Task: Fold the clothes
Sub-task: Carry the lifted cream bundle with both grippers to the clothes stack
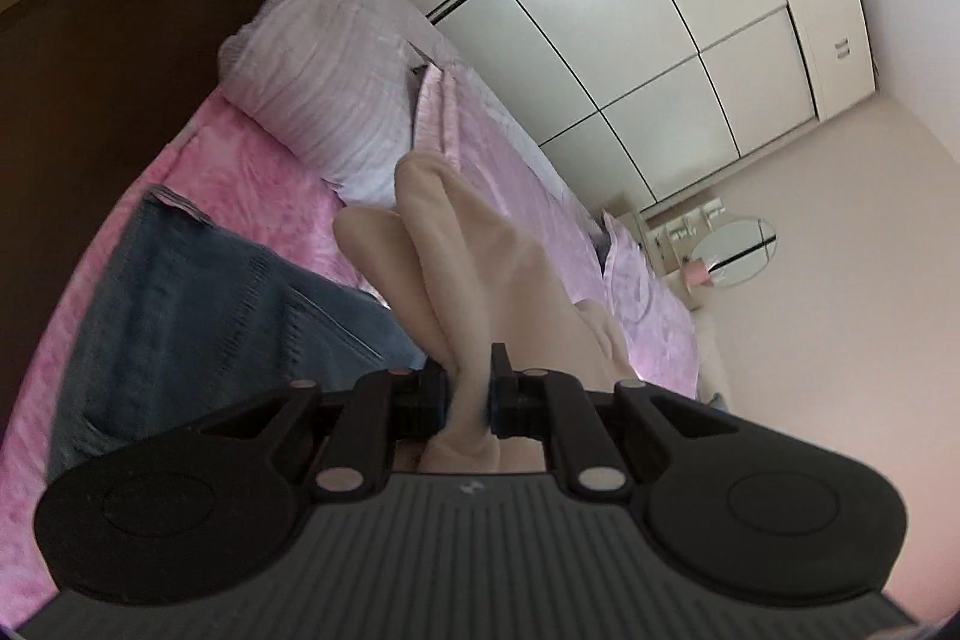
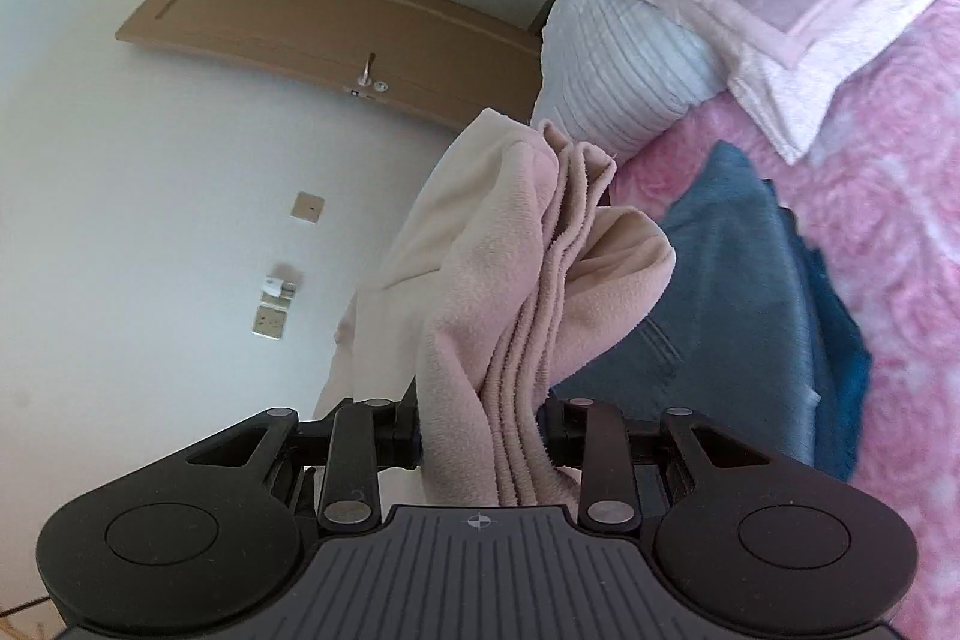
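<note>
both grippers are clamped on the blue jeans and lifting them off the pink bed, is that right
Not the jeans. Both the left gripper and right gripper are clamped on the pale pink garment, as both wrist views show; the blue jeans lie on the pink bed.

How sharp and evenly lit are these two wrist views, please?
Left wrist view: strong fisheye bending of the white wardrobe, motion blur on the blue denim garment. Right wrist view: brighter, pale pink fleece garment fairly sharp, dark corners.

A pink-covered bed (image 1: pixel 240 172) stands beside a cream wardrobe (image 1: pixel 630 40), with a brown door (image 2: pixel 336 22) in the pale wall (image 2: pixel 120 160) and dark flooring (image 1: pixel 90 70).
</note>
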Available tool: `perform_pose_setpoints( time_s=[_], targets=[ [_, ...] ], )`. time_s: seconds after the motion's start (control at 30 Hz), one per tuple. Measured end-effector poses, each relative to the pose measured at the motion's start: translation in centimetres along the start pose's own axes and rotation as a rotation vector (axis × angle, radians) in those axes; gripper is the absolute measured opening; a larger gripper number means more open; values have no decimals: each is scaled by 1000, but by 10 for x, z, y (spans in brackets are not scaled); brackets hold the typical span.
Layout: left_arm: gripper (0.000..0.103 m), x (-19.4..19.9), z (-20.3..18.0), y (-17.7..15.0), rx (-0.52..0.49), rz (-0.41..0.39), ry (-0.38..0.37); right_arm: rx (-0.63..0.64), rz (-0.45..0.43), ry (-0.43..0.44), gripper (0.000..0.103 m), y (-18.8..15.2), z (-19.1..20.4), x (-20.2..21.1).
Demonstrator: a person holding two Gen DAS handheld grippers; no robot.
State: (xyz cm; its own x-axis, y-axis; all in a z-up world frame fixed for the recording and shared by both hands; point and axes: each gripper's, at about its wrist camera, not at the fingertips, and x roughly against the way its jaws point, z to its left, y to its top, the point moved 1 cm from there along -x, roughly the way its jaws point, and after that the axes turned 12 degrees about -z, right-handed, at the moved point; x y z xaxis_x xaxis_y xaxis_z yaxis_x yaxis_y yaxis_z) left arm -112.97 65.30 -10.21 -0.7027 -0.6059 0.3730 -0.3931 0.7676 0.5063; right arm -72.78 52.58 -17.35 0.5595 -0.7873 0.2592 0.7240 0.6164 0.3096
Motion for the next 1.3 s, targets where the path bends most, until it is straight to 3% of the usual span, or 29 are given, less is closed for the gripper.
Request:
perform_pose_setpoints(
  time_s=[0.2, 0.5, 0.67, 0.77, 0.87, 1.0, 1.1, 1.2, 1.3],
  targets=[
    [9, -13, 47, 8, 36, 29, 19, -2, 13, -59, 31, -8, -10, -37],
    [9, -34, 94, 3, 2, 78, 63, -26, 30, -136, 32, -13, -39, -70],
    [19, -40, 112, -4, -43, 82, 108, 34, 23, -218, 44, -17, -44, -76],
    [24, -26, 104, -1, -98, 45, 177, 150, 19, -280, 48, -16, -25, -70],
    [25, -4, 83, 2, -178, -20, 297, 353, -12, -381, 52, -18, 5, -57],
    [23, 15, 39, 4, -306, -80, 430, 689, -139, -543, 52, -29, 50, -41],
    [23, 3, 8, 0, -393, -41, 409, 826, -135, -625, 52, -35, 72, -51],
    [22, -25, -14, -12, -451, 5, 309, 793, -94, -570, 52, -41, 77, -72],
    [17, -60, -16, -24, -505, 25, 304, 766, -87, -544, 52, -42, 68, -100]
  ],
)
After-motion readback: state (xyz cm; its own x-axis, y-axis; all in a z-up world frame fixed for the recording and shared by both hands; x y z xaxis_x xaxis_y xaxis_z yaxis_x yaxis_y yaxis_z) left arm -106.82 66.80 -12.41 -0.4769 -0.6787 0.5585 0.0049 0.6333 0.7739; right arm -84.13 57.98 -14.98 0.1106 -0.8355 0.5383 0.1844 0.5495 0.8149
